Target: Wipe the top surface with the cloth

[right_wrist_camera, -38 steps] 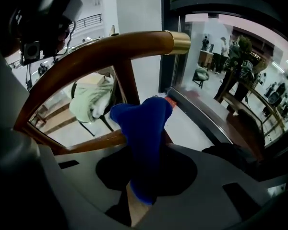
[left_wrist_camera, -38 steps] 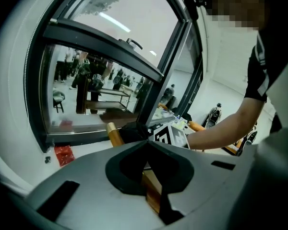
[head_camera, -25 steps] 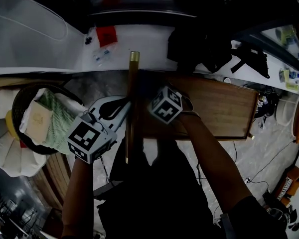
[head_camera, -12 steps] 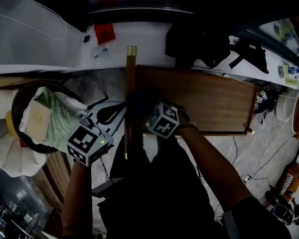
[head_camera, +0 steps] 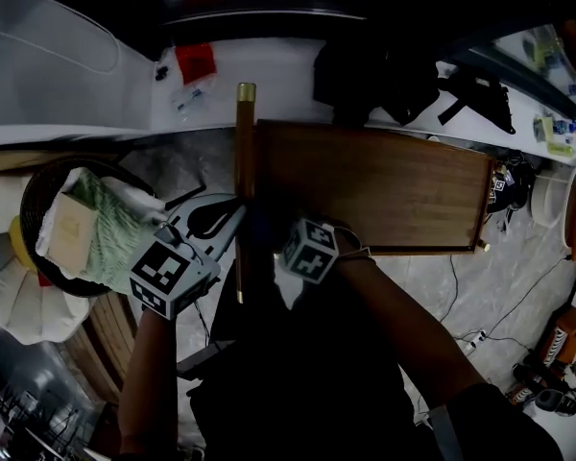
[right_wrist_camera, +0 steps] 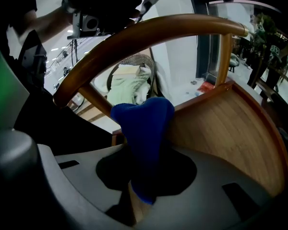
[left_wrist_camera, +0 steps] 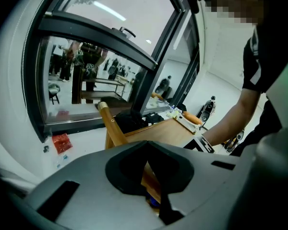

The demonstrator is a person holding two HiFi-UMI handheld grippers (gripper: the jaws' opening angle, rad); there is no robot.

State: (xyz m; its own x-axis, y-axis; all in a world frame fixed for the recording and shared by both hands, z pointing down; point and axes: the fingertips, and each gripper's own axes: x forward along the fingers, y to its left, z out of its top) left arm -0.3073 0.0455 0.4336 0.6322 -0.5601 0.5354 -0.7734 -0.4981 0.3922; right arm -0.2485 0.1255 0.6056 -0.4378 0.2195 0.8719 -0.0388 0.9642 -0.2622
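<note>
While the person leans over the wooden top (head_camera: 384, 195), both tools are busy at its left end. That top fills the middle of the head view, a long brown panel with a raised rim. A wooden rail (head_camera: 243, 161) with a brass-coloured cap runs up its left edge.

The left hand-held gripper (left_wrist_camera: 150, 176) sits at the lower left of centre in the head view, clenched on that rail. In its own view the rail runs down between the jaws.

The right hand-held gripper (right_wrist_camera: 143, 186) is just beside it, at the near left corner of the top. It is clamped on a blue cloth (right_wrist_camera: 144, 128), which bunches up out of the jaws. The cloth lies against the wood close under the rail.

At the far left of the head view stands a dark round basket (head_camera: 27, 209) holding pale green fabric and a tan box. A red packet (head_camera: 194, 62) lies on the white ledge (head_camera: 269, 75) above the top, with a black bag (head_camera: 374, 75) to its right.
</note>
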